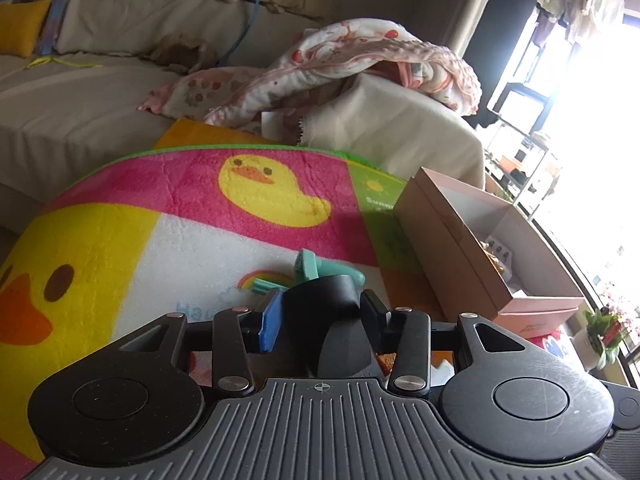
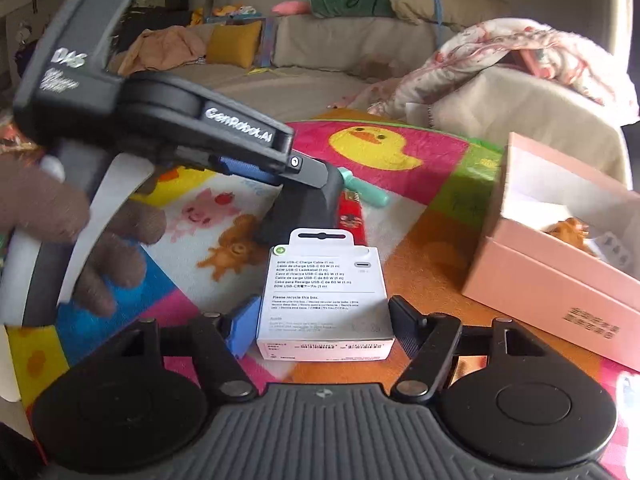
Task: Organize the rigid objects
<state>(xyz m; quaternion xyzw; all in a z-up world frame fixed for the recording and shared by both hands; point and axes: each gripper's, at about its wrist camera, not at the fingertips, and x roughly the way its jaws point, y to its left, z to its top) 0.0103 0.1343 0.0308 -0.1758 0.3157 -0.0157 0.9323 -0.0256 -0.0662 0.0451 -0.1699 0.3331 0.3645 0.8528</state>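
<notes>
My left gripper (image 1: 322,316) is shut on a dark grey, angular object (image 1: 320,292) that rests low over the duck play mat (image 1: 168,196). The right wrist view shows the same left gripper (image 2: 310,170) from the side, its fingers clamped on the dark grey object (image 2: 304,208). A hand in a brown glove (image 2: 80,240) holds that gripper's handle. My right gripper (image 2: 324,324) is shut on a white charge cable box (image 2: 324,276) lying flat on the mat, with a pad on each long side. An open pink box (image 2: 540,280) stands to the right, seen too as the pink box (image 1: 444,248).
A teal toy (image 1: 310,266) and a red strip (image 2: 352,216) lie on the mat just beyond the dark object. The pink box holds a small orange-brown figure (image 2: 568,228). A sofa (image 2: 320,48) with a flowered blanket (image 1: 340,64) rises behind. A potted plant (image 1: 598,334) stands by the window.
</notes>
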